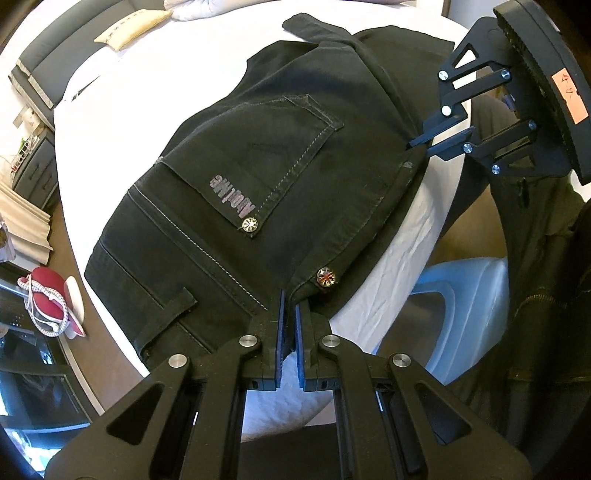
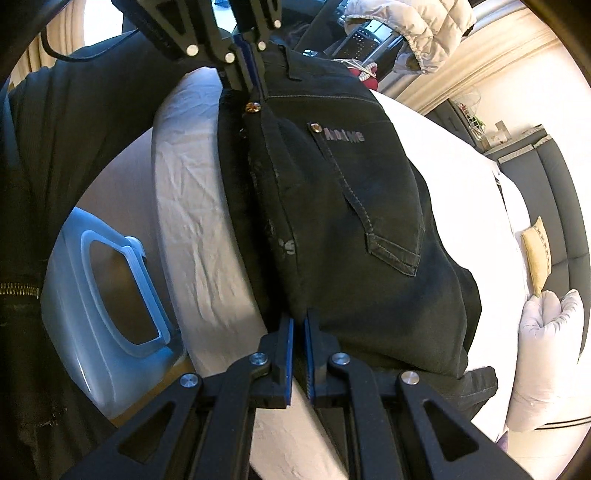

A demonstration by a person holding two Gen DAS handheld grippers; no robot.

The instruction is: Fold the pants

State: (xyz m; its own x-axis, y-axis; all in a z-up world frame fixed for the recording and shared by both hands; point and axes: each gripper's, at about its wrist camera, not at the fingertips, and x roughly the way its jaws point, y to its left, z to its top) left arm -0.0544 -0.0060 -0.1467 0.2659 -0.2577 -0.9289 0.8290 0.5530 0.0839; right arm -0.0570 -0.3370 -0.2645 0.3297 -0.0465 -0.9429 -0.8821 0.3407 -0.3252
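Note:
Black jeans (image 1: 240, 158) lie folded lengthwise on the white bed (image 1: 147, 74), back pocket and printed label facing up. My left gripper (image 1: 291, 299) is shut on the waistband corner beside a metal button. My right gripper (image 1: 410, 146) is shut on the same long edge further down, near the crotch. In the right wrist view that gripper (image 2: 299, 317) pinches the jeans (image 2: 369, 221) at the near edge, and the left gripper (image 2: 255, 92) grips the waistband at the top. The held edge hangs over the side of the bed (image 2: 192, 184).
A light blue plastic bin (image 1: 461, 295) stands on the floor beside the bed, also in the right wrist view (image 2: 92, 295). A person's dark zipped jacket (image 2: 55, 147) is close by. A cream pillow (image 1: 133, 29) and white duvet (image 2: 546, 350) lie far off. A red shoe (image 1: 44, 291) sits on the floor.

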